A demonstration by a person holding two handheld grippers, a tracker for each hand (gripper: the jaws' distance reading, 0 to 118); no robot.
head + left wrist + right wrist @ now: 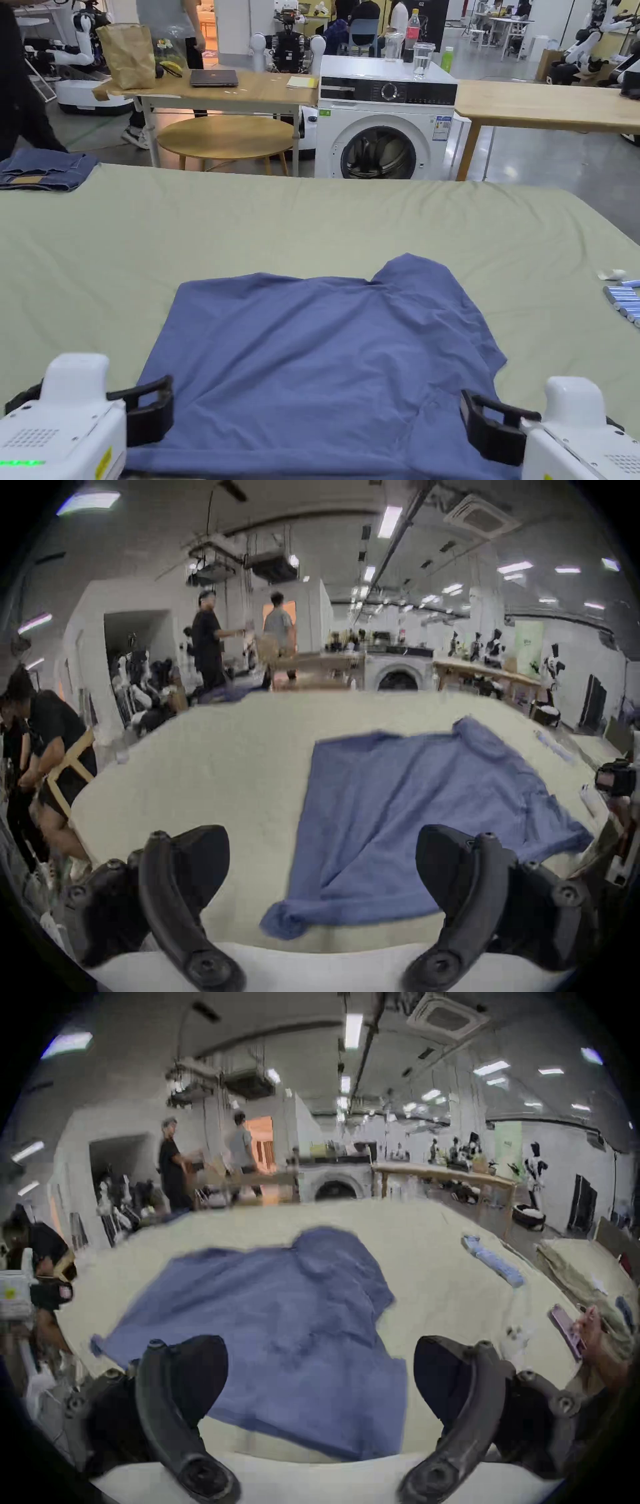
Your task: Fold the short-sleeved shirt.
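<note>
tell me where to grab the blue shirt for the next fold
Probably by the two near corners of the blue shirt, each tool coming from the person's side: left tool at the bunched near-left corner, right tool at the near-right edge. Both hang open just short of that hem.

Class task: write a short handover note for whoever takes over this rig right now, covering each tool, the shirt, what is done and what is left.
Left tool: open, holding nothing, at the near left corner of the blue shirt.
Right tool: open, holding nothing, at the shirt's near right side.
Shirt: spread on the green table cover, wrinkled, its far right part bunched.
Done: no tidy fold visible.
Left: probably smooth it, then fold it.
</note>
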